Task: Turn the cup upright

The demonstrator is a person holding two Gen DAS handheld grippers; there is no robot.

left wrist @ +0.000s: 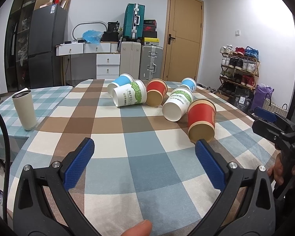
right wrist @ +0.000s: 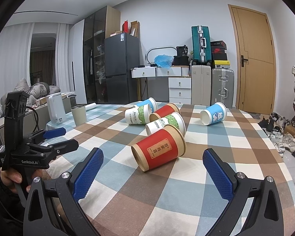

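Several paper cups lie on their sides on the checked tablecloth (left wrist: 143, 167). The nearest is a red and kraft cup (left wrist: 202, 118), mouth toward me; it also shows in the right wrist view (right wrist: 159, 149). Behind it lie white green-leaf cups (left wrist: 178, 104) (left wrist: 129, 96), another red cup (left wrist: 156, 91) and blue cups (left wrist: 120, 81) (right wrist: 214, 114). My left gripper (left wrist: 144, 147) is open and empty, its right fingertip just in front of the near red cup. My right gripper (right wrist: 153, 157) is open and empty, just short of the same cup, which lies ahead between its fingers.
A beige tumbler (left wrist: 24, 110) stands upright at the table's left, next to a white kettle (right wrist: 56, 109). The right gripper's body shows at the table's right edge (left wrist: 275, 125). Suitcases, drawers, a fridge and a shoe rack stand beyond the table.
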